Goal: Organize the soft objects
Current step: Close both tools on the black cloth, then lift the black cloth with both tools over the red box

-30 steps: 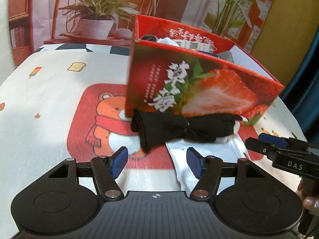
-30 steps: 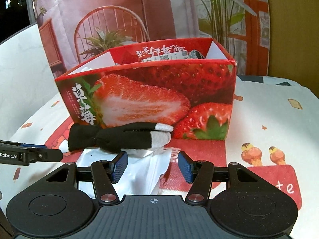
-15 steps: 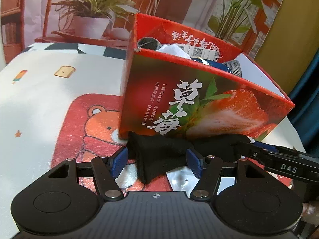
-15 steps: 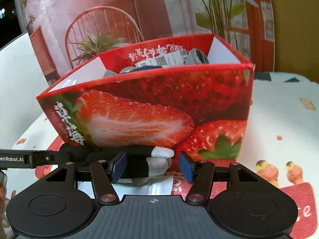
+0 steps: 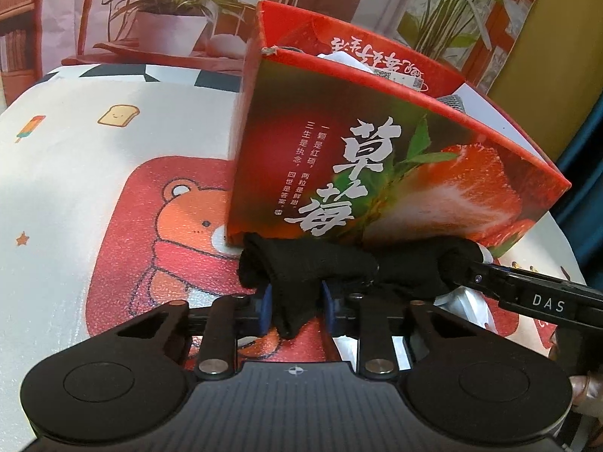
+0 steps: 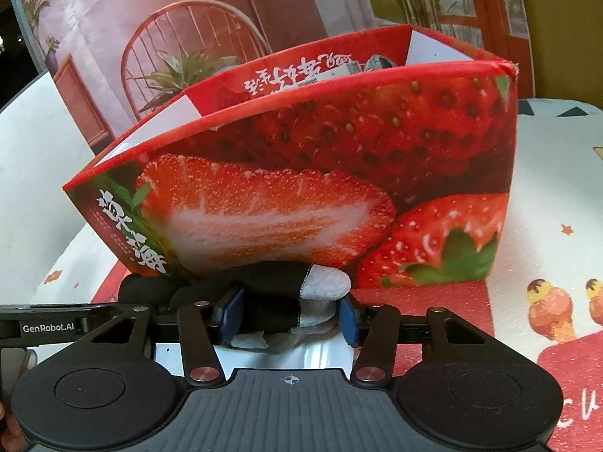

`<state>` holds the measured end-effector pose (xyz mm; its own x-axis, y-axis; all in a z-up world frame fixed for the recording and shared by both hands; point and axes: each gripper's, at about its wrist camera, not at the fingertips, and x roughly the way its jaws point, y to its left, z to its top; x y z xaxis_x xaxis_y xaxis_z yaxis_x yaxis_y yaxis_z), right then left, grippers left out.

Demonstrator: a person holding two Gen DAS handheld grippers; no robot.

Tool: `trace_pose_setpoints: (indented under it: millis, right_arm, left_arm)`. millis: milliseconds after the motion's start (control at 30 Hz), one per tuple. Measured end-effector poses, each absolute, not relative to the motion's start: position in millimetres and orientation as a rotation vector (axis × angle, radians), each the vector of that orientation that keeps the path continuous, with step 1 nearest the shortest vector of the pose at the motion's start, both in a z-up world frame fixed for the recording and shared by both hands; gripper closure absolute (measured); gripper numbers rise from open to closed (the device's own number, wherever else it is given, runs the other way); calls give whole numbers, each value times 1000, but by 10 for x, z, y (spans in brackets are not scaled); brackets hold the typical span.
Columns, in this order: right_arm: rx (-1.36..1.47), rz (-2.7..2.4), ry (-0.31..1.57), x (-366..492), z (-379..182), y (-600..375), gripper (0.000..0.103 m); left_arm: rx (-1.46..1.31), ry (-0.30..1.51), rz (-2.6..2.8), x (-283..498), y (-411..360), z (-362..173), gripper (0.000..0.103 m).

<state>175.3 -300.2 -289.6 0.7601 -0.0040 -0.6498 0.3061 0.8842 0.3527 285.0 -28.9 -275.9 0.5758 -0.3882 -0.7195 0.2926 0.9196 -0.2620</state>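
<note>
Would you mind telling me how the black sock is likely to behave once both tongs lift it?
The black sock already bunches between the left tongs, so it is probably floppy and light. Its grey toe sits between the right tongs; held at both ends, the middle would likely sag. Knit fabric seems unlikely to slip.

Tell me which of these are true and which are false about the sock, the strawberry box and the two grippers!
1. The black sock lies in front of the strawberry box. True.
2. The sock is inside the box. False: it is outside, at the foot of the box.
3. The left gripper has closed on one end of the sock. True.
4. The right gripper is far from the sock. False: the sock's grey toe end sits between its fingers.
5. The box is empty. False: things show above its rim.
</note>
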Motion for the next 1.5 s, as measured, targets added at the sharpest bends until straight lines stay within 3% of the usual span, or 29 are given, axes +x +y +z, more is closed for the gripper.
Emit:
trace_pose_setpoints:
  millis: [400,1500]
  right_arm:
    - [435,-137,694,1720,-2811,-2874,89]
    - [342,-107,406,1508,-1577,-2911,91]
  left_arm:
    - [-96,827,-403,2729,-275,-2664,87]
    - [-33,492,-462,2374,-444,-1427,87]
